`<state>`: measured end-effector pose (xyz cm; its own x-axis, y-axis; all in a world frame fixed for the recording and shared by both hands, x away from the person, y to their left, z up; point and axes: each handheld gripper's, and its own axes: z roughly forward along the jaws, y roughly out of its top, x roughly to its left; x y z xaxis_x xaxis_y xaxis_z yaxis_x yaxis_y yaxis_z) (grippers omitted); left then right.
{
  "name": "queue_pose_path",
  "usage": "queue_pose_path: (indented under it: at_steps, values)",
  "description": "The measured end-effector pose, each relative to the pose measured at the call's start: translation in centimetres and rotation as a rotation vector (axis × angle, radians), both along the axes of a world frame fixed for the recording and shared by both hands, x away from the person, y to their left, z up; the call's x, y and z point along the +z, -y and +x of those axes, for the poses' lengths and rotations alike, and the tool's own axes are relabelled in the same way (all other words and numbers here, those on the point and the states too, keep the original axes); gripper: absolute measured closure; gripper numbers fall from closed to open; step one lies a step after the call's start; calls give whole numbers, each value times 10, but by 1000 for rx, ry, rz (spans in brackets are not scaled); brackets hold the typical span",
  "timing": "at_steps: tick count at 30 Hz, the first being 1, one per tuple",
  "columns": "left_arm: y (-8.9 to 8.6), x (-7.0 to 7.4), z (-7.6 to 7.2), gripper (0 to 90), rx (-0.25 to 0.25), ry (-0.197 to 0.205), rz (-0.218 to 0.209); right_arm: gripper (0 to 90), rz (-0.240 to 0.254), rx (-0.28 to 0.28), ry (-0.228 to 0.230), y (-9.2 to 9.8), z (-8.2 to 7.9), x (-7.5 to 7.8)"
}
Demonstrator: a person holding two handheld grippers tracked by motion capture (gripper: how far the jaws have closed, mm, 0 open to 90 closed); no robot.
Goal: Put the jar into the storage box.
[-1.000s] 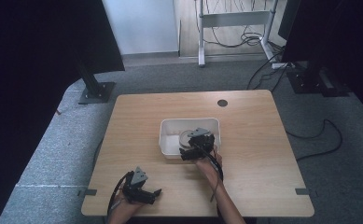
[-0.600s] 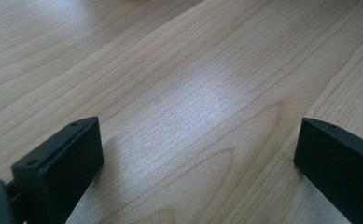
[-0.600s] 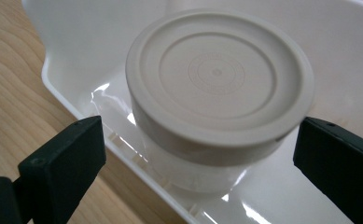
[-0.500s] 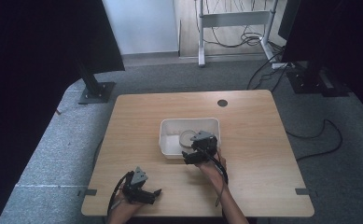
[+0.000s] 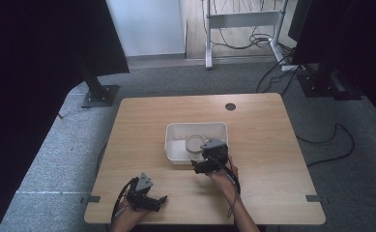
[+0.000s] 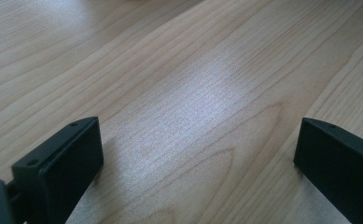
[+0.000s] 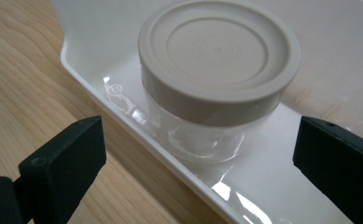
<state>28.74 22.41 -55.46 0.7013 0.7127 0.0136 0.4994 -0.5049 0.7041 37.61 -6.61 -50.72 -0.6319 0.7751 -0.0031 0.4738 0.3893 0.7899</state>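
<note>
Nearest you, your left hand-held gripper (image 5: 152, 200) rests low on the wooden worktop (image 5: 272, 145), close to its front edge and left of centre. Its jaws stand wide apart with nothing between them; in the left gripper view they frame bare wood grain with a pale patch of reflected light. Your left hand (image 5: 127, 212) comes in from the bottom edge behind it, with the cable looping beside it.

A little farther in and to the right, your right hand (image 5: 222, 173) holds the right hand-held gripper (image 5: 198, 165) at the near rim of the white tray (image 5: 172, 140). Its jaws are also spread apart and grip nothing. In the right gripper view they open toward the jar (image 7: 216, 79), which stands upright inside the tray, just beyond the near wall. The jar has a clear body and a round, off-white lid (image 7: 219, 46) with raised concentric rings. The jar sits between the lines of the two jaws but farther on, and neither jaw touches it. The tray's rim runs diagonally across that view, with worktop wood on the near side.

From the high view, the tray lies near the middle of the worktop, and the jar's lid shows as a pale ring in its right half.

Beyond the tray, a small dark round hole (image 5: 230, 106) sits near the worktop's far edge. Past the worktop lies grey carpet (image 5: 176, 77), with cables (image 5: 267, 36) trailing across it at the back.
</note>
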Motion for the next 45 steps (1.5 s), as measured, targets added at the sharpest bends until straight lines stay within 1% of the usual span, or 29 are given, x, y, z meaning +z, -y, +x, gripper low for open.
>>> queue_pose_path:
  at_steps: [7,11,16,21,26,32,45]
  values:
    - [0,0,0,11,0,1,0,22,8,11,2,7,-6,-3]
    - [0,0,0,10,0,1,0,27,1,21,0,12,-11,-6]
    - [0,0,0,10,0,1,0,27,8,17,-1,18,-17,-10]
    - [0,0,0,10,0,0,-1,27,15,13,12,23,-25,-10]
    - [0,0,0,10,0,0,-1,27,-1,17,16,29,-30,-10]
    - [0,0,0,11,1,0,-1,27,-8,5,16,39,-36,-11]
    - [0,0,0,11,0,1,0,28,-1,-23,23,59,-47,-10]
